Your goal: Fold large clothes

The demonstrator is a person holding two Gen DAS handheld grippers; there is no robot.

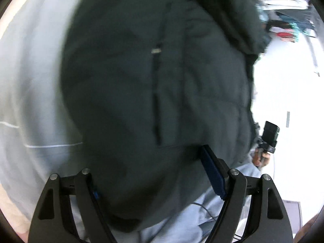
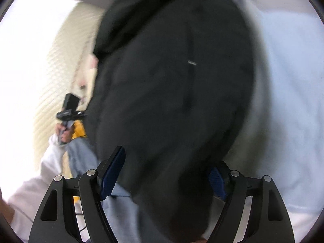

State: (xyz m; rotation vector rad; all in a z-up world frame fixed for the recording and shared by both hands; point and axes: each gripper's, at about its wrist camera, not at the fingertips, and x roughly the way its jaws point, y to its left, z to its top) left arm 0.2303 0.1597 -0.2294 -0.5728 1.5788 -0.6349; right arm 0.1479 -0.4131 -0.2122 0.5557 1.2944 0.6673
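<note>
The left gripper (image 1: 154,174) has its jaws set wide, and a thick bundle of the dark jacket (image 1: 158,77) fills the gap between them. One blue pad (image 1: 212,174) lies against the fabric on the right of the view; the other is almost buried under the cloth, so it is not clear whether the pads press on the jacket or merely flank it.

The right gripper (image 2: 166,172) is also wide, its jaws opening a little, with the same jacket (image 2: 174,85) bulging between the two blue pads (image 2: 113,172). Whether they pinch the cloth cannot be told here either.

Beyond the fingers, the jacket spreads away over a pale grey-white surface (image 1: 34,85), which shows on the left of the left wrist view and on the right of the right wrist view. A zip runs up the jacket's front, with a small metal pull (image 1: 156,50) partway along it.

Each camera catches the opposite hand (image 2: 63,131) gripping the other tool's handle, with a white sleeve (image 2: 40,174) and light blue jeans (image 1: 194,214) below. Both views are blurred.
</note>
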